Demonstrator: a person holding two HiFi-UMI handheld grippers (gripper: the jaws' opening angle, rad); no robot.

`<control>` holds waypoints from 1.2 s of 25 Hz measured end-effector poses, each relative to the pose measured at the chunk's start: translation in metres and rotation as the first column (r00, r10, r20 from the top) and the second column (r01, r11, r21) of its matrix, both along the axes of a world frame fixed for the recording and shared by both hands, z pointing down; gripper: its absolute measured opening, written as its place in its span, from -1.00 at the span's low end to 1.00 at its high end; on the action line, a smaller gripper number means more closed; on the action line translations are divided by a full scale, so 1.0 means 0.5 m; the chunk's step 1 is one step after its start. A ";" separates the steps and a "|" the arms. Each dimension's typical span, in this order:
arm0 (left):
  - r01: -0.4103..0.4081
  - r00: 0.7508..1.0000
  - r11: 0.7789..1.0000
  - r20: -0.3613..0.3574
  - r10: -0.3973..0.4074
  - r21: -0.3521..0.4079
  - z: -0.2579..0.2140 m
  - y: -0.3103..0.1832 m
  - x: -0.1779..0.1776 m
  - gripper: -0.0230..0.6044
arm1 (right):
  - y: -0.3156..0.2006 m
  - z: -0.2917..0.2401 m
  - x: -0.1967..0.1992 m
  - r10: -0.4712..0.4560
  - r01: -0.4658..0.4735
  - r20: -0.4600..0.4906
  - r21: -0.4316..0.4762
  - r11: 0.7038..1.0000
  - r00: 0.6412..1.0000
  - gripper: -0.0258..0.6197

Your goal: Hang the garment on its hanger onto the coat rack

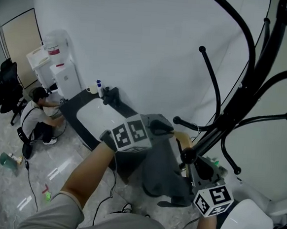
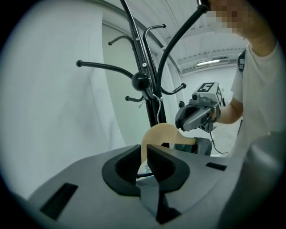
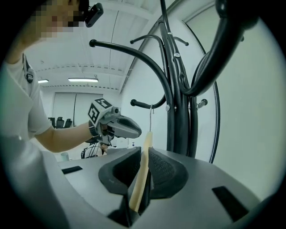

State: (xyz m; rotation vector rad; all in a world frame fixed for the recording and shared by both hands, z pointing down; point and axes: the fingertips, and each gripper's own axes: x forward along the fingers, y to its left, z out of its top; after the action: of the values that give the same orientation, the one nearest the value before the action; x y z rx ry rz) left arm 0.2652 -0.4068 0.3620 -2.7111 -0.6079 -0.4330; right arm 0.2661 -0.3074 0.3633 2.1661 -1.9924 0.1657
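Note:
A black coat rack (image 1: 244, 94) with curved, knob-tipped arms rises at the right. A wooden hanger (image 1: 183, 138) carries a dark grey garment (image 1: 166, 175), which droops beside the rack's pole. My left gripper (image 1: 157, 127) is shut on one end of the hanger (image 2: 163, 134), as the left gripper view (image 2: 144, 154) shows. My right gripper (image 1: 195, 166) pinches the other end (image 3: 142, 172) between its pads (image 3: 144, 156). The metal hook (image 3: 151, 118) reaches up to a rack arm (image 3: 143, 105); I cannot tell whether it rests on it.
A dark table (image 1: 79, 109) with a white sheet and a bottle (image 1: 100, 88) stands behind my left hand. A person (image 1: 39, 115) crouches on the floor by a water dispenser (image 1: 58, 65). An office chair (image 1: 7, 86) is at the far left. A white rounded object (image 1: 246, 223) sits lower right.

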 end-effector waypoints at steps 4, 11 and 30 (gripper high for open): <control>0.147 0.988 0.983 -0.036 -0.152 -0.105 0.011 0.037 -0.003 -0.86 | -0.009 0.013 -0.001 -0.018 0.017 0.038 0.026 1.000 0.999 -0.74; 0.369 0.914 0.869 -0.042 -0.404 -0.329 0.029 0.080 -0.021 -0.91 | 0.006 0.013 -0.010 -0.024 0.022 0.063 0.040 0.999 0.998 -0.87; 0.449 0.866 0.822 -0.056 -0.497 -0.351 0.033 0.118 -0.034 -0.91 | 0.018 0.033 -0.027 -0.057 0.054 0.090 0.038 0.998 0.994 -0.87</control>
State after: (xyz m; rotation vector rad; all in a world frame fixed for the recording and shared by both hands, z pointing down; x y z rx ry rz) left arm 0.2480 -0.3475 0.3783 -3.1777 0.0646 -0.2584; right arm 0.2528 -0.2982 0.3798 2.1588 -2.1180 0.2266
